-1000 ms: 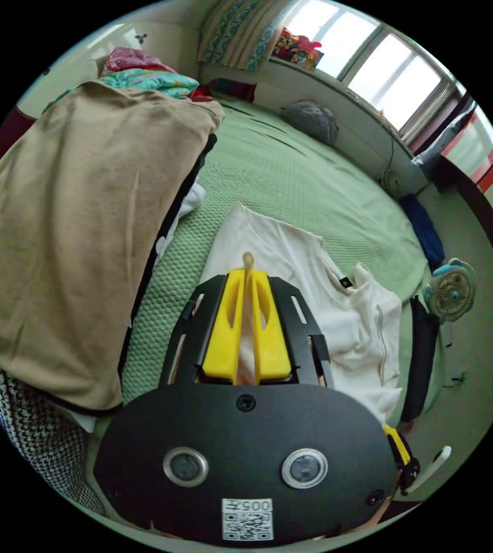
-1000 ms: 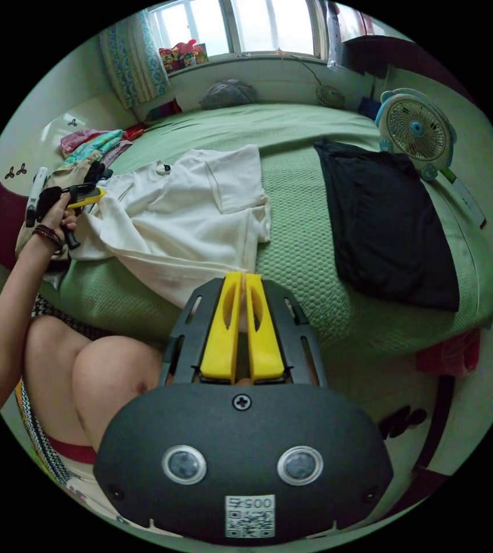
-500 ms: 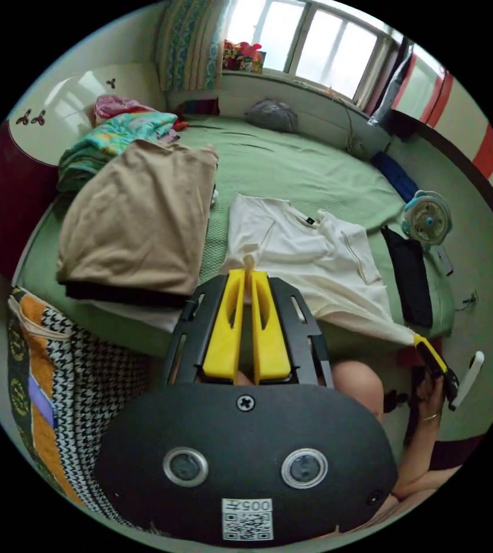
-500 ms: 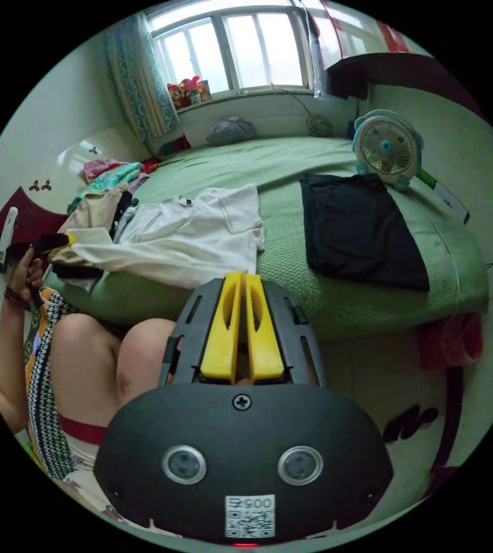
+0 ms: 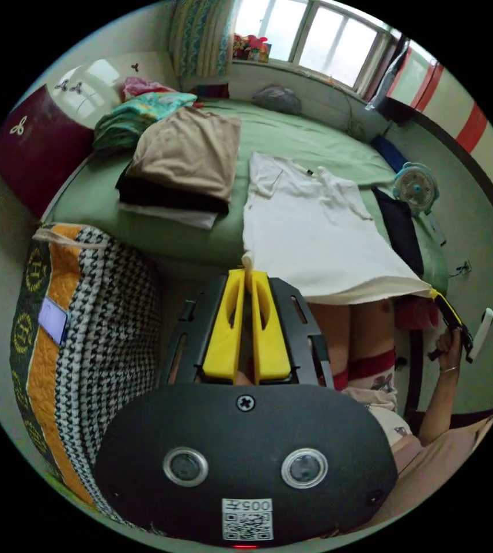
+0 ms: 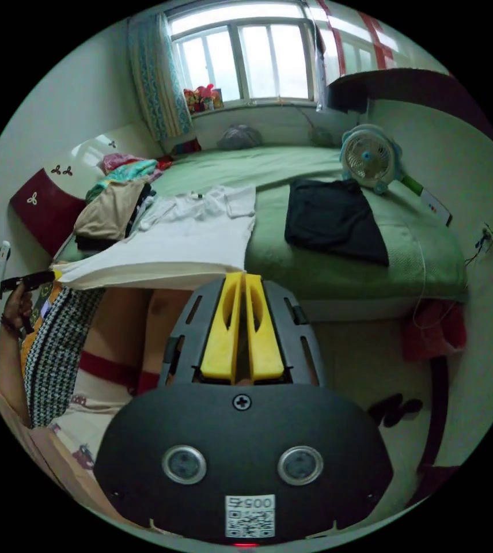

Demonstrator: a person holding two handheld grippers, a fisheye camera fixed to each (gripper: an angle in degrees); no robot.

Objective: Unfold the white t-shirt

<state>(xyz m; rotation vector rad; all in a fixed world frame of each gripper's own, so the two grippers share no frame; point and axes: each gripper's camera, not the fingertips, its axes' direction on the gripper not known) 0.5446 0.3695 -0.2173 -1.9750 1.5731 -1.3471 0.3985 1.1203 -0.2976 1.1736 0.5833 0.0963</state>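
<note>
Left gripper view: both grippers, the left [image 5: 247,271] and right [image 5: 437,296], clamp the t-shirt's [image 5: 310,230] hem corners, stretching it off the bed [image 5: 292,144]. Spreading appears underway; next, likely lowering it flat.

Both tools pinch the white t-shirt [image 6: 192,239] hem, stretched off the bed [image 6: 338,271].

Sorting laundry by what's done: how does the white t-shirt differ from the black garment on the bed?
The white t-shirt is spread open, its hem pulled off the bed edge and pinched by the left gripper and right gripper; the black garment lies folded in a compact rectangle, untouched. The t-shirt lies beside the stack of folded clothes, the black one near the fan. Both rest on the green bed.
</note>
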